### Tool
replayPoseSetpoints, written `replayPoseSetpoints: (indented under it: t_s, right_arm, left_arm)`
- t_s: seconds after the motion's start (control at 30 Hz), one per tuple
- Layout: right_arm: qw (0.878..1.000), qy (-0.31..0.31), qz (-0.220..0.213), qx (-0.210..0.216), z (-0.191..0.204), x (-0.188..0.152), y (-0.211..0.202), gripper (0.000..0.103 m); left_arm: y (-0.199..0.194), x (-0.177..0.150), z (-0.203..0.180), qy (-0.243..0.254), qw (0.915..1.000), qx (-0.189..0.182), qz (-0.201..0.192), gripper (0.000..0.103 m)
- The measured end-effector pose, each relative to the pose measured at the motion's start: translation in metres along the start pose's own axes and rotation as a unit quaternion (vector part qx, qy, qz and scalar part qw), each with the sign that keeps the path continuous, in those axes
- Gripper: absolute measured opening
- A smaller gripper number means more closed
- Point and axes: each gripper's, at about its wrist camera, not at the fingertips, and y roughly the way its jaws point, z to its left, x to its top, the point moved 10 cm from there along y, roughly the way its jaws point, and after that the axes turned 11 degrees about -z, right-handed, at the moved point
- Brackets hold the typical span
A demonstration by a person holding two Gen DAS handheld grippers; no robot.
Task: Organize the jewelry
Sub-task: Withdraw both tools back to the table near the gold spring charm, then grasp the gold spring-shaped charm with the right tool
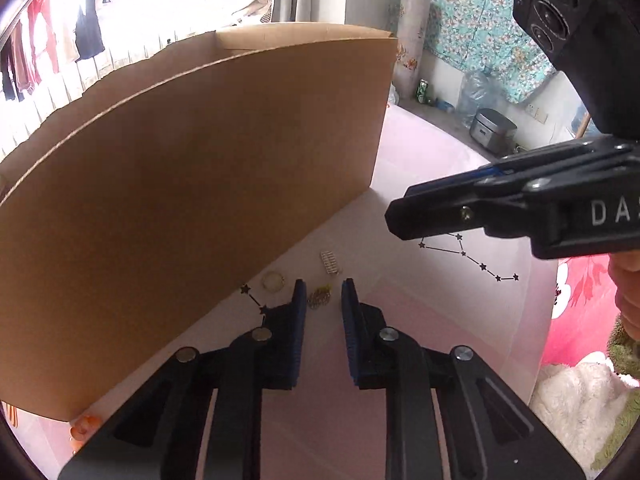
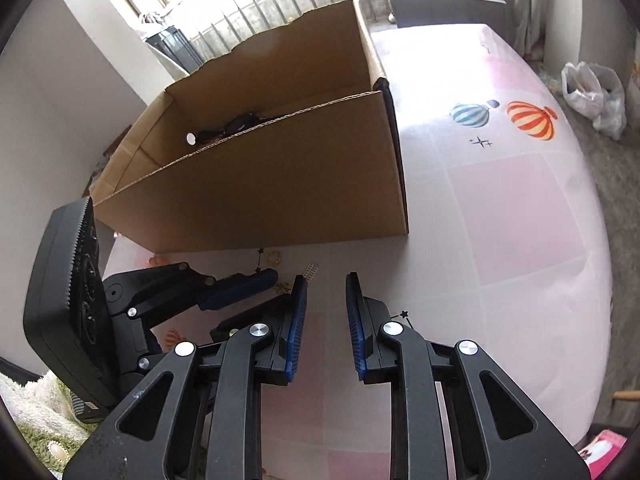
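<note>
Both tongs tilt down at the tablecloth (image 2: 500,208): left tongs (image 1: 324,294) parted around a gold trinket (image 1: 319,299), right tongs (image 2: 327,290) parted, empty.

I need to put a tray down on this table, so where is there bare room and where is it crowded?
Free: the pink tablecloth right of the brown cardboard box, toward the balloon prints. Crowded: the strip before the box, with the gold ring, silver clip, gold chain and both grippers.
</note>
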Motion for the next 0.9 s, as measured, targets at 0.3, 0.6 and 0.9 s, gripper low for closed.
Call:
replayPoseSetpoints:
  t_s: [0.3, 0.6, 0.9]
  right_arm:
    - [1.0, -0.003, 0.0, -0.016, -0.008, -0.003, 0.001, 0.021]
    - [0.999, -0.04, 0.006, -0.017, 0.005, -0.009, 0.013, 0.021]
    - [0.994, -0.108, -0.012, -0.025, 0.03, -0.012, 0.04, 0.022]
  left_arm:
    - [0.001, -0.002, -0.002, -0.003, 0.9999, 0.016, -0.003, 0.002]
    - [-0.022, -0.02, 0.018, -0.064, 0.9978, 0.009, -0.011, 0.0]
    - [-0.047, -0.04, 0.048, -0.126, 0.9906, 0.052, 0.0, 0.0]
